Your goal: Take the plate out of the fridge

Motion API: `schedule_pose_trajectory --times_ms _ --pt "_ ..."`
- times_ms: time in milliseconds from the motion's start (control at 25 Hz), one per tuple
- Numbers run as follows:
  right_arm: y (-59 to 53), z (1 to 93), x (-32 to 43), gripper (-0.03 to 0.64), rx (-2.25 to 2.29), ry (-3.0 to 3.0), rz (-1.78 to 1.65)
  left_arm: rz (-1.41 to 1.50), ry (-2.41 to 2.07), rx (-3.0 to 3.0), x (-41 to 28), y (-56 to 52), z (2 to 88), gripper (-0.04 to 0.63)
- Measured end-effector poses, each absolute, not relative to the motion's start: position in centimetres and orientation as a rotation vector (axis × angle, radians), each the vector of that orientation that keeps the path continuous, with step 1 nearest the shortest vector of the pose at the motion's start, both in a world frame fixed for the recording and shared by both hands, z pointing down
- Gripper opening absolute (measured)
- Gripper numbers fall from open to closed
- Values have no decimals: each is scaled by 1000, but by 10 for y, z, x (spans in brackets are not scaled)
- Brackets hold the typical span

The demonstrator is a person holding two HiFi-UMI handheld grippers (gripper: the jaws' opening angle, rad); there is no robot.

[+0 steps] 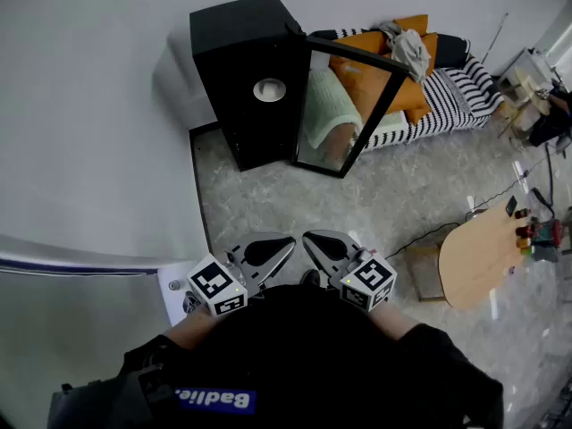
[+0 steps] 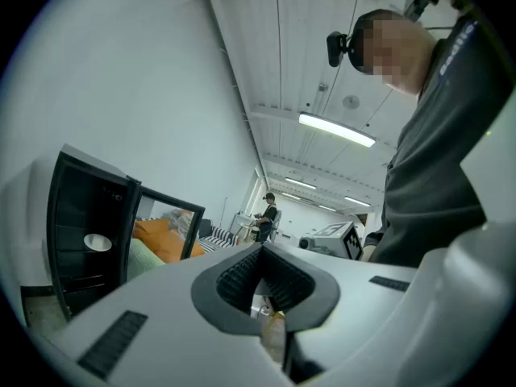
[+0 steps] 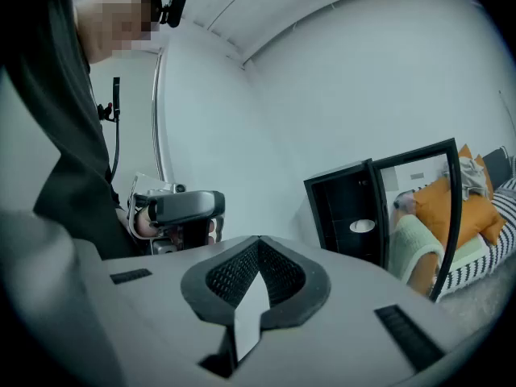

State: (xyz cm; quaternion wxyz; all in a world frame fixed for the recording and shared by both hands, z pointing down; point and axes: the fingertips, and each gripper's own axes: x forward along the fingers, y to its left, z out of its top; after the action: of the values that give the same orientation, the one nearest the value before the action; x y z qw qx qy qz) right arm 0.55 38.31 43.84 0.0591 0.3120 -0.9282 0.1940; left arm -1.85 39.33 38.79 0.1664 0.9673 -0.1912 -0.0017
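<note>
The plate [image 1: 269, 88] is inside the black fridge [image 1: 234, 34]. It lies flat on a shelf about halfway up the open compartment, face up and rim level. It is round, so no long axis shows: the head view gives a near circle and both gripper views give a thin, level oval. The fridge stands on the floor [image 1: 384, 195] against the white wall [image 1: 89, 105]. Its door [image 1: 344, 110] is swung wide open towards the striped sofa [image 1: 447, 96], leaving the front of the compartment unobstructed. The left hand-held gripper [image 1: 273, 247] has its jaws closed, tips meeting, with nothing between them. The right hand-held gripper [image 1: 326, 244] is likewise closed and empty. Both are held close to the person's body, just beside each other, with their jaws pointing roughly towards the fridge and angled slightly inward. They are well apart from the fridge and the plate.
</note>
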Motion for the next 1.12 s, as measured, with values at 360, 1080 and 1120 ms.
schedule_pose_trajectory --times_ms 360,1080,1120 --pt "381 437 6 9 943 -2816 598 -7 -543 2754 -16 394 386 5" --pt "365 440 27 9 815 -2912 625 31 -626 2731 6 372 395 5" --pt "363 440 30 9 807 -2913 628 32 -634 2728 10 370 395 5"
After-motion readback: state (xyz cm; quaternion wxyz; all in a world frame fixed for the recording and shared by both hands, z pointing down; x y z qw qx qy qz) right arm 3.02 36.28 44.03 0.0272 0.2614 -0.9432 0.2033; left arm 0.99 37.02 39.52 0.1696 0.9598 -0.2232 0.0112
